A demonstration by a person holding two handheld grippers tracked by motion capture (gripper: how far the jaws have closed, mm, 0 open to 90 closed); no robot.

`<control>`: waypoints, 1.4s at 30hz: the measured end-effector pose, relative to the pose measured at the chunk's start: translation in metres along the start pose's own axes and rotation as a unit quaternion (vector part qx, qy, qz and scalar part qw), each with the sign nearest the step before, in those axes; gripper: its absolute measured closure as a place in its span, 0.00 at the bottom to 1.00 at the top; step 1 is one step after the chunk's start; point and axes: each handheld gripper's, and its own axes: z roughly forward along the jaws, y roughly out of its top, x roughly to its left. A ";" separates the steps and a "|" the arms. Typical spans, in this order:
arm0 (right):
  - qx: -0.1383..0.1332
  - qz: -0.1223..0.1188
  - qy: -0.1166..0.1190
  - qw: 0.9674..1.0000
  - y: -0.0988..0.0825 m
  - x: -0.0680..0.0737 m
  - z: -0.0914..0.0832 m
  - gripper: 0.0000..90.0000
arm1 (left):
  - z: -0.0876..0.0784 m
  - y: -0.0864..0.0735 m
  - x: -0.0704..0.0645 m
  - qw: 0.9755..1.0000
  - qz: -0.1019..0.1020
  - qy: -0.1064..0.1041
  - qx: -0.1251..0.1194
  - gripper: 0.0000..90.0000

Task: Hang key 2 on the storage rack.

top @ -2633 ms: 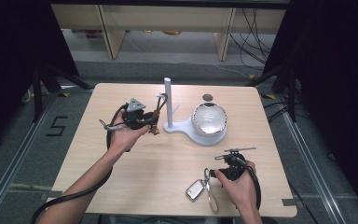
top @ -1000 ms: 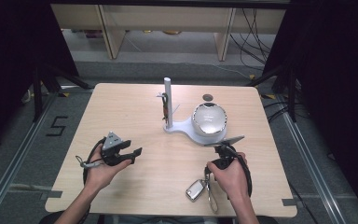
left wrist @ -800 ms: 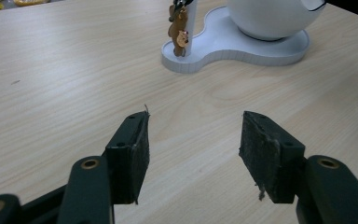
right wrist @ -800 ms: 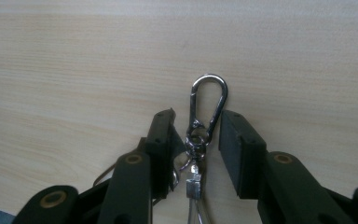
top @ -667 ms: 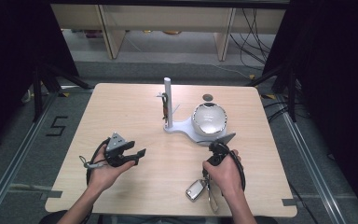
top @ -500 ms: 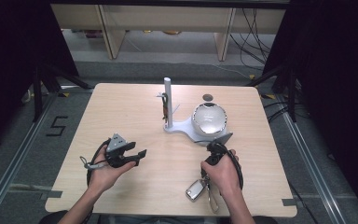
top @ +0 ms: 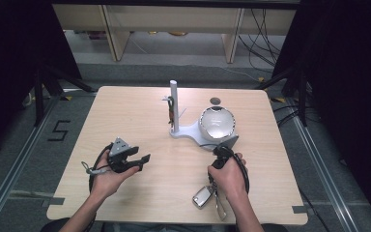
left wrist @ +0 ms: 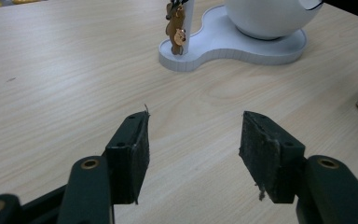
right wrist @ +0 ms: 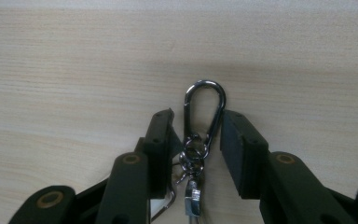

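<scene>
Counter (top: 125,111): pale wood, mostly bare; everything I work with sits on its right half.
Stand (top: 193,131): white base with an upright post and a white globe, toward the far middle; a small bear charm (left wrist: 176,29) hangs against the post.
Left gripper (top: 140,162): held low over the near-left counter, fingers (left wrist: 133,156) spread wide, holding nothing.
Right gripper (right wrist: 196,135): tipped down at the near-right counter, fingers part open, straddling the carabiner without pinching it yet.
Key fob (top: 201,197): lies flat beside my right hand, chained to the carabiner.
Carabiner (right wrist: 204,112): flat on the counter, loop poking out past my fingers.
Risk: I judge thin, slick metal could skate off the pads if I close off-centre, and the fob's weight could swing it loose.
</scene>
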 end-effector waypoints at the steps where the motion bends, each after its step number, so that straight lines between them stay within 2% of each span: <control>1: 0.000 0.016 0.002 1.000 0.000 0.003 0.001 0.72 | 0.000 -0.001 0.000 1.000 -0.006 -0.002 0.000 0.46; 2: 0.013 0.024 0.018 0.999 0.001 0.006 -0.002 0.73 | 0.000 -0.001 0.001 1.000 -0.002 -0.001 0.000 0.46; 3: 0.013 0.024 0.018 0.999 0.001 0.006 -0.002 0.73 | 0.000 -0.001 0.001 1.000 -0.002 -0.001 0.000 0.46; 4: 0.002 0.002 0.019 1.000 0.000 0.003 0.000 0.73 | 0.000 0.000 0.001 1.000 -0.002 -0.001 -0.001 0.46; 5: 0.013 0.000 0.005 1.000 0.001 0.004 -0.001 0.73 | 0.000 0.000 0.001 1.000 -0.003 -0.001 -0.001 0.46; 6: 0.020 0.012 0.002 1.000 0.001 0.007 -0.001 0.74 | -0.001 0.000 0.000 1.000 -0.003 0.002 -0.001 0.46; 7: 0.022 0.008 -0.002 1.000 0.001 0.007 -0.001 0.74 | -0.001 0.001 0.000 1.000 -0.001 0.001 -0.003 0.46; 8: 0.007 0.008 -0.004 1.000 0.000 0.007 0.001 0.74 | -0.001 0.001 0.000 1.000 -0.001 0.001 -0.003 0.46; 10: 0.020 0.017 0.008 1.000 0.002 0.008 0.000 0.74 | 0.000 0.001 -0.001 1.000 -0.007 0.000 -0.002 0.46; 11: 0.024 0.007 -0.005 1.000 0.003 0.007 -0.001 0.74 | 0.000 0.000 0.000 1.000 -0.001 -0.002 0.000 0.46; 12: 0.022 0.008 -0.010 1.000 0.003 0.008 -0.001 0.74 | 0.000 0.000 0.000 1.000 0.000 0.001 0.001 0.46; 14: 0.023 0.011 -0.009 1.000 0.004 0.009 -0.001 0.74 | 0.000 0.000 0.000 1.000 0.000 0.003 0.003 0.46; 15: 0.022 0.020 -0.003 1.000 0.005 0.011 0.000 0.74 | 0.000 0.000 -0.001 1.000 -0.001 0.002 0.002 0.46; 17: 0.014 0.014 0.001 1.000 0.005 0.009 0.002 0.75 | 0.000 -0.001 0.000 1.000 -0.005 -0.003 -0.001 0.46; 18: 0.024 0.014 -0.012 1.000 0.006 0.011 0.001 0.75 | 0.000 -0.001 0.000 1.000 -0.006 -0.002 -0.001 0.46; 19: 0.017 0.013 -0.021 1.000 0.005 0.011 0.002 0.75 | 0.001 0.000 0.000 1.000 -0.007 -0.002 -0.002 0.46; 20: 0.028 0.021 -0.021 0.999 0.006 0.013 0.001 0.75 | 0.001 0.000 0.000 1.000 -0.007 -0.003 -0.001 0.46; 21: 0.028 0.021 -0.021 0.999 0.006 0.013 0.001 0.75 | 0.001 0.000 0.000 1.000 -0.007 -0.003 -0.002 0.46; 22: 0.025 0.031 -0.005 0.999 0.008 0.013 0.002 0.75 | 0.000 0.000 0.000 1.000 0.000 -0.003 0.000 0.46; 23: 0.027 0.042 -0.025 0.998 0.010 0.016 0.002 0.75 | 0.000 0.000 -0.001 1.000 -0.001 -0.001 0.000 0.46; 25: 0.028 0.039 -0.020 0.999 0.010 0.016 0.003 0.76 | 0.000 -0.001 -0.001 1.000 -0.002 -0.001 0.000 0.46; 26: 0.032 0.045 -0.025 0.998 0.011 0.017 0.003 0.76 | 0.000 -0.001 -0.001 1.000 -0.001 -0.001 0.000 0.46; 27: 0.028 0.035 -0.046 0.998 0.011 0.016 0.005 0.76 | 0.000 0.000 -0.001 1.000 -0.001 -0.003 0.000 0.46; 28: 0.024 0.037 -0.023 0.999 0.011 0.015 0.007 0.76 | 0.000 0.000 0.000 1.000 -0.001 -0.005 -0.001 0.46; 29: 0.030 0.040 -0.026 0.998 0.011 0.016 0.007 0.76 | 0.000 0.000 0.000 1.000 -0.003 -0.002 -0.001 0.46; 30: 0.036 0.034 -0.043 0.998 0.011 0.018 0.006 0.77 | 0.000 0.000 0.001 1.000 -0.004 -0.003 -0.003 0.46; 31: 0.031 0.033 -0.028 0.999 0.010 0.018 0.007 0.77 | 0.000 0.000 0.001 1.000 -0.003 0.000 -0.002 0.46; 33: 0.025 0.027 -0.021 0.999 0.009 0.017 0.008 0.77 | -0.001 0.000 0.001 1.000 -0.001 0.000 -0.002 0.46; 34: 0.025 0.017 -0.028 0.999 0.010 0.016 0.008 0.77 | 0.000 0.000 0.001 1.000 -0.003 0.000 -0.002 0.46; 36: 0.025 0.020 -0.027 0.999 0.010 0.017 0.008 0.77 | 0.000 0.000 0.001 1.000 -0.002 -0.005 -0.002 0.46; 37: 0.031 0.019 -0.036 0.999 0.011 0.020 0.007 0.77 | 0.001 -0.001 0.000 1.000 -0.006 -0.006 -0.002 0.46; 38: 0.015 0.011 -0.044 0.999 0.010 0.021 0.009 0.77 | 0.001 -0.001 0.000 1.000 -0.001 -0.005 -0.001 0.46; 40: 0.026 -0.014 -0.054 0.998 0.009 0.022 0.008 0.77 | 0.001 -0.001 -0.001 1.000 -0.003 -0.004 0.000 0.46; 41: 0.038 -0.014 -0.058 0.997 0.011 0.025 0.007 0.76 | 0.001 -0.001 -0.002 1.000 -0.006 -0.005 -0.001 0.46; 42: 0.038 -0.014 -0.058 0.997 0.011 0.025 0.007 0.76 | 0.001 -0.001 -0.002 1.000 -0.006 -0.005 -0.001 0.46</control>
